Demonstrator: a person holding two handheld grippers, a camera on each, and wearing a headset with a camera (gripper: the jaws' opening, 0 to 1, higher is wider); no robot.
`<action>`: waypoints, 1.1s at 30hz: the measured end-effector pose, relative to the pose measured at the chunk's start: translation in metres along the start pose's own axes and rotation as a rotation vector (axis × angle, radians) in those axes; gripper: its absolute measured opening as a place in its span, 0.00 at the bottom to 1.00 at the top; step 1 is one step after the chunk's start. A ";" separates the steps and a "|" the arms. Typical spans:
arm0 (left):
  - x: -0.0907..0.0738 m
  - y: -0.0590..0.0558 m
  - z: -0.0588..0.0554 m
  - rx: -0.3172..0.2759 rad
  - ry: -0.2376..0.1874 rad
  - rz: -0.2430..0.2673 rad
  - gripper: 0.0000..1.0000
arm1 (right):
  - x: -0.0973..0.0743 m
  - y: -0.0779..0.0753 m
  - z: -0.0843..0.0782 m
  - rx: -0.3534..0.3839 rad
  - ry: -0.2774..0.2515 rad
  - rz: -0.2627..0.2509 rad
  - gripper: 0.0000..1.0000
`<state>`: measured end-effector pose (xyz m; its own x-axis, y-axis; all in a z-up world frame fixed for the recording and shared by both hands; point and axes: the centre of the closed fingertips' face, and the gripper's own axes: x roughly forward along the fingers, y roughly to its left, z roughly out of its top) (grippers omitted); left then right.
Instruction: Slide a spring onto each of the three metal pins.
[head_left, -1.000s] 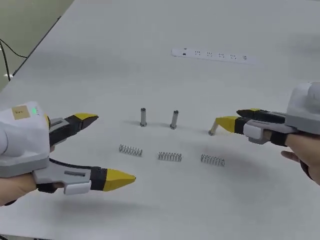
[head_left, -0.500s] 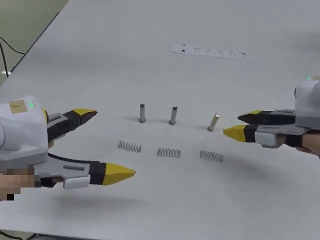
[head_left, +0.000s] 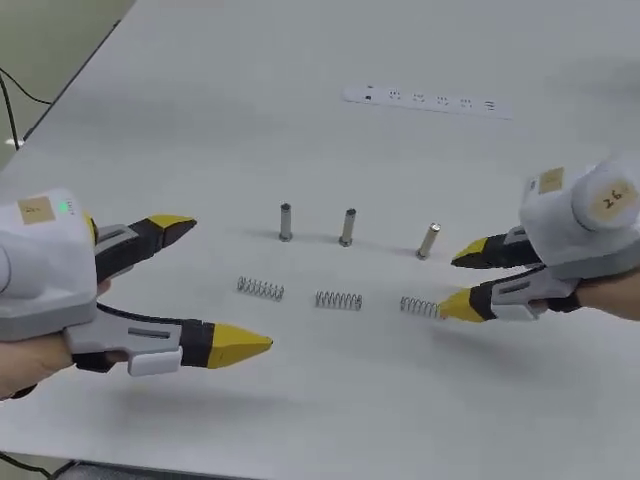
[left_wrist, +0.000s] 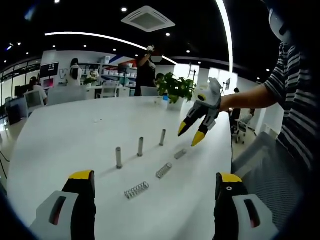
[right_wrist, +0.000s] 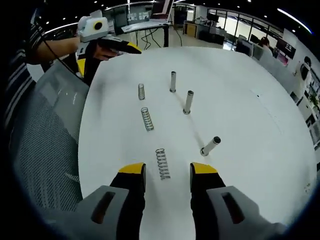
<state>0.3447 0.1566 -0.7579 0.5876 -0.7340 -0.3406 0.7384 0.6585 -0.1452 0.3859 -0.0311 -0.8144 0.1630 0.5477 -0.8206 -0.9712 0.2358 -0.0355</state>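
Within the last second the right tool (head_left: 460, 281) has been rolled and lowered from beside the tilted pin (head_left: 428, 241) to the spring (head_left: 418, 306) lying on the table (head_left: 300, 420) just on the near side of that pin. Its jaws are spread, the spring's end is framed between the tips, and nothing is gripped. The left tool (head_left: 220, 287) is held released, well to that pin's left. No spring is threaded yet; a first pick-up is judged imminent.

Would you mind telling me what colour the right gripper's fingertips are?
Yellow fingertips on the right gripper; clearest in the right gripper view.
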 end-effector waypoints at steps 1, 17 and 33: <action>0.000 0.000 0.000 0.000 0.001 0.000 0.97 | 0.002 0.001 0.000 -0.020 0.012 0.001 0.33; -0.002 0.001 -0.003 -0.004 0.008 0.005 0.96 | 0.027 0.003 -0.019 -0.113 0.140 0.056 0.20; -0.002 0.000 -0.006 -0.005 0.019 0.003 0.96 | 0.038 0.004 -0.028 -0.118 0.172 0.078 0.14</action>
<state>0.3416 0.1597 -0.7628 0.5834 -0.7289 -0.3583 0.7352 0.6614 -0.1483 0.3832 -0.0319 -0.8617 0.0646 0.4132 -0.9083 -0.9949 0.0972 -0.0265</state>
